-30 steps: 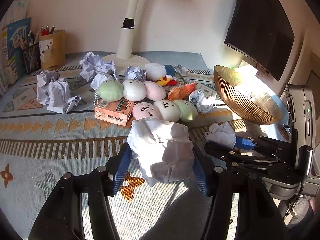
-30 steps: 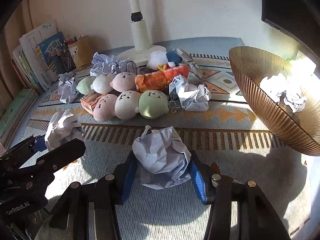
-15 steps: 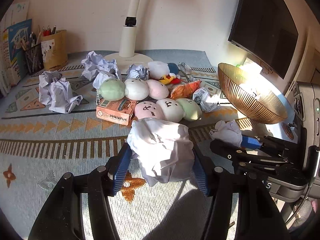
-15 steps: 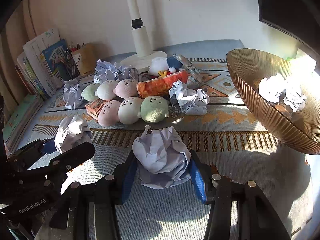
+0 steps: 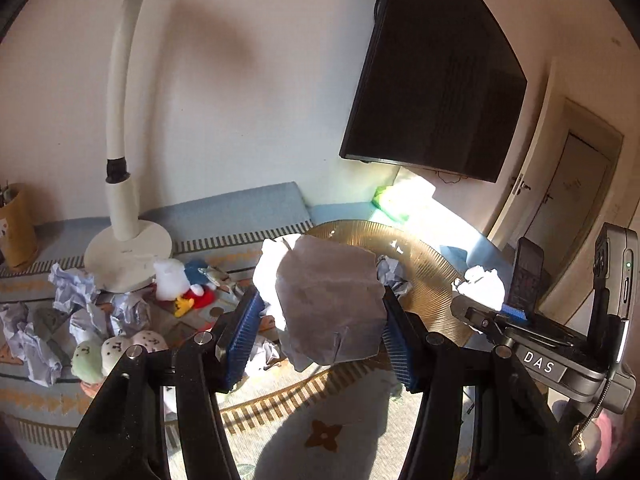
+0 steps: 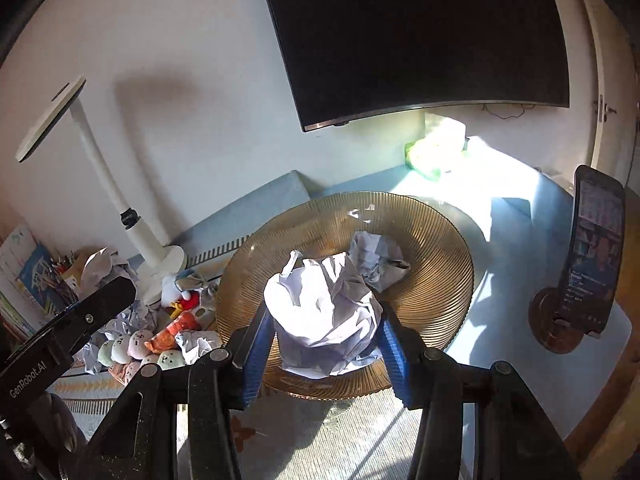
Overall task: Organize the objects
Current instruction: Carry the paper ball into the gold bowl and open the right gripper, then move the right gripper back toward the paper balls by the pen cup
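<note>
Left claw [image 5: 320, 320] clamps paper wad [image 5: 330, 312], held up before bowl [image 5: 432, 276]. Right claw [image 6: 326, 338] grips second wad [image 6: 324, 320] over bowl rim; loose wad [image 6: 376, 258] inside, just beyond. Lamp [image 5: 124, 236], plush toys [image 6: 138, 346], crumpled sheets [image 5: 76, 300] far left on tabletop [image 6: 516, 248]. Phone [image 6: 592, 252] stands right.

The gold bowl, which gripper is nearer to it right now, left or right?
Right. The right gripper holds its paper over the gold bowl; the left gripper is short of the rim.
</note>
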`<state>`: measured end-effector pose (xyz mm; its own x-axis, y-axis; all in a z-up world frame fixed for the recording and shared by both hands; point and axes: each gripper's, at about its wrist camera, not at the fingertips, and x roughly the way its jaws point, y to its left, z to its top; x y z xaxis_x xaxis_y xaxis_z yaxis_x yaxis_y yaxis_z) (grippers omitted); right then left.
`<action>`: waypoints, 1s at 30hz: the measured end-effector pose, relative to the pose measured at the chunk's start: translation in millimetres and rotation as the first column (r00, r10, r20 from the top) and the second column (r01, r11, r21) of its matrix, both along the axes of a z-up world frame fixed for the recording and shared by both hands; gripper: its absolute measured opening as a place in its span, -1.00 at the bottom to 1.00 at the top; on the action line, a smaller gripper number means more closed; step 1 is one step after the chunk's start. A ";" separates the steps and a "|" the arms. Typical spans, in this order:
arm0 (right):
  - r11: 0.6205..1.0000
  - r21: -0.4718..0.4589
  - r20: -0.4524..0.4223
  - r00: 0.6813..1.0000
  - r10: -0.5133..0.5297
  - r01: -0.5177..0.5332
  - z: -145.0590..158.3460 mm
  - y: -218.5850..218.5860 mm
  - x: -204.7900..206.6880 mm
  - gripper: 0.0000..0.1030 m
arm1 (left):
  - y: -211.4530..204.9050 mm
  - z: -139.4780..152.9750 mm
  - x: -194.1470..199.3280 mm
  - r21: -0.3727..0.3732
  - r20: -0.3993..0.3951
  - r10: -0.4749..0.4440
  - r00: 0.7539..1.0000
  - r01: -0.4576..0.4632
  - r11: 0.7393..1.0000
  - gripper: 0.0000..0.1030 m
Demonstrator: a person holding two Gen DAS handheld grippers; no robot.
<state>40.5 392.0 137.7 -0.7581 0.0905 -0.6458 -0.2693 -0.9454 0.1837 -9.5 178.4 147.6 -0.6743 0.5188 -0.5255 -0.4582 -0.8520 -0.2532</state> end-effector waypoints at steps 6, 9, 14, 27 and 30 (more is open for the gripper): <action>0.996 0.085 0.043 0.999 -0.026 0.022 -14.1 6.1 -14.6 0.56 | 41.3 -14.0 -22.4 -0.014 0.026 -0.072 0.997 0.072 0.997 0.33; 0.988 0.153 0.048 0.998 -0.044 0.036 -17.3 2.7 -12.3 0.58 | 49.9 -16.3 -22.8 -0.015 0.011 -0.076 0.997 0.076 0.997 0.90; 0.990 0.144 0.015 1.000 0.000 -0.002 -11.8 -8.3 1.9 0.58 | 37.5 -14.7 -17.9 -0.004 0.008 -0.054 0.999 0.054 0.999 0.96; 0.942 0.020 -0.083 0.938 0.335 -0.335 -30.1 -137.8 -0.8 0.75 | -118.6 -27.8 54.6 0.017 -0.061 0.302 0.951 -0.301 0.953 0.97; 0.925 0.017 -0.049 0.924 0.380 -0.380 -58.6 -163.2 -11.8 0.75 | -158.3 -53.5 58.3 -0.018 -0.045 0.420 0.907 -0.421 0.907 0.97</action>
<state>28.8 228.9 79.1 -0.7682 -0.2064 -0.6060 0.1200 -0.9762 0.1804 48.8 20.1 94.2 -0.8470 0.1689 -0.5041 -0.0651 -0.9740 -0.2169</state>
